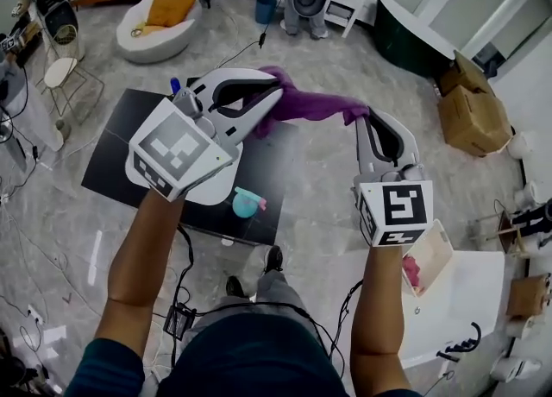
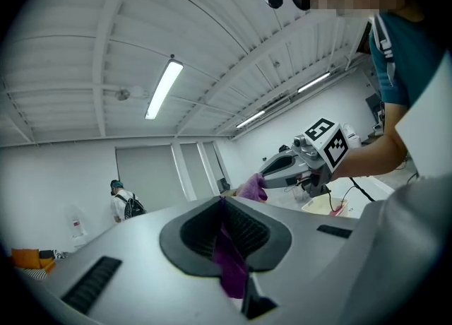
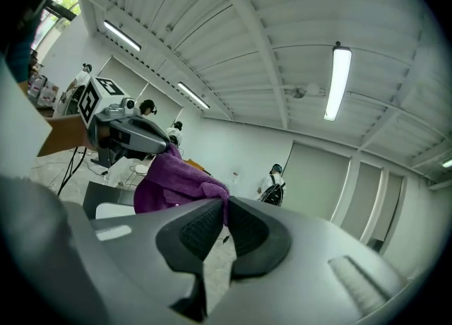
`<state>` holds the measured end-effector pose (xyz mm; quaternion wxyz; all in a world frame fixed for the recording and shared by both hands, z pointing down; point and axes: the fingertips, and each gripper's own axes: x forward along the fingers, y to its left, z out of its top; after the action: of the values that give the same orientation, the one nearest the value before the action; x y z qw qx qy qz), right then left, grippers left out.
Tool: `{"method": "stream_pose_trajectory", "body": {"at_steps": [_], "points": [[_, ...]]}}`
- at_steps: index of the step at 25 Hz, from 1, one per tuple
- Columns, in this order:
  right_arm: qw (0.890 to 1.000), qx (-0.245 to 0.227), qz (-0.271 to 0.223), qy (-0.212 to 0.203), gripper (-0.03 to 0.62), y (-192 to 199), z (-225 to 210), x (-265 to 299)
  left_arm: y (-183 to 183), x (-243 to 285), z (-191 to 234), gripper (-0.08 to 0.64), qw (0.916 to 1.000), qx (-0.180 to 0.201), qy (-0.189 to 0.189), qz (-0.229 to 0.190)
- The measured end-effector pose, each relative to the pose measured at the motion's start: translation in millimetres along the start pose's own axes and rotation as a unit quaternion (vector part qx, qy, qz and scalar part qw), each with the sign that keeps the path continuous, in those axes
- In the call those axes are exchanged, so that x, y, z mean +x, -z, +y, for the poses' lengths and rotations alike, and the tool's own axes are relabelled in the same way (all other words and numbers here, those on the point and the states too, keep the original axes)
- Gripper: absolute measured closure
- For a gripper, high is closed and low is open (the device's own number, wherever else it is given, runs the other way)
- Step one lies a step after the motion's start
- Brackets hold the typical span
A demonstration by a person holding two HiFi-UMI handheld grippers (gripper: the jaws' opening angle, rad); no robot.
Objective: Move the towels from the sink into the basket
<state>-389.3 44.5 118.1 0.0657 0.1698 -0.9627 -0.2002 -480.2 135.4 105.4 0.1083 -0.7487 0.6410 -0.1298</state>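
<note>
We hold the purple towel (image 1: pixel 304 103) stretched horizontally at upper centre, left gripper (image 1: pixel 274 97) and right gripper (image 1: pixel 362 119) each pinching one end.

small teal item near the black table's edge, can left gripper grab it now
Probably not yet: left gripper is shut on the purple cloth towel that the right gripper also pinches. The small teal item lies uncovered; only the full jaws hinder.

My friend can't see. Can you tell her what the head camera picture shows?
Two hand-held grippers, the left gripper and the right gripper, each pinch one end of a purple towel and hold it up between them. The person's bare forearms reach forward, and underneath are a black table and a grey floor.
</note>
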Motion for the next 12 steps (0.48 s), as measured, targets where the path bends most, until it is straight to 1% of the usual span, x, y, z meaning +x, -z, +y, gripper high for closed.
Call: {"method": "stream_pose_trajectory", "body": {"at_steps": [2,5,9,12], "points": [[1.0,-0.003,0.002,0.01,0.563,-0.8,-8.0,-14.5,-7.4,6.0,-11.3,0.541,0.9999,0.01,0.01,0.003],[1.0,-0.01,0.008,0.027,0.563,-5.3,-17.7,-30.2,-24.1,13.3,-20.5,0.541,0.9993,0.023,0.027,-0.009],[0.998,-0.014,0.019,0.05,0.563,-6.1,-20.3,-40.2,-26.9,17.7,-22.2,0.541,0.9982,0.027,0.049,-0.022],[0.998,-0.013,0.022,0.065,0.563,-0.1,-32.7,-60.5,-32.9,32.7,-41.4,0.541,0.9969,0.028,0.065,-0.035]]}}
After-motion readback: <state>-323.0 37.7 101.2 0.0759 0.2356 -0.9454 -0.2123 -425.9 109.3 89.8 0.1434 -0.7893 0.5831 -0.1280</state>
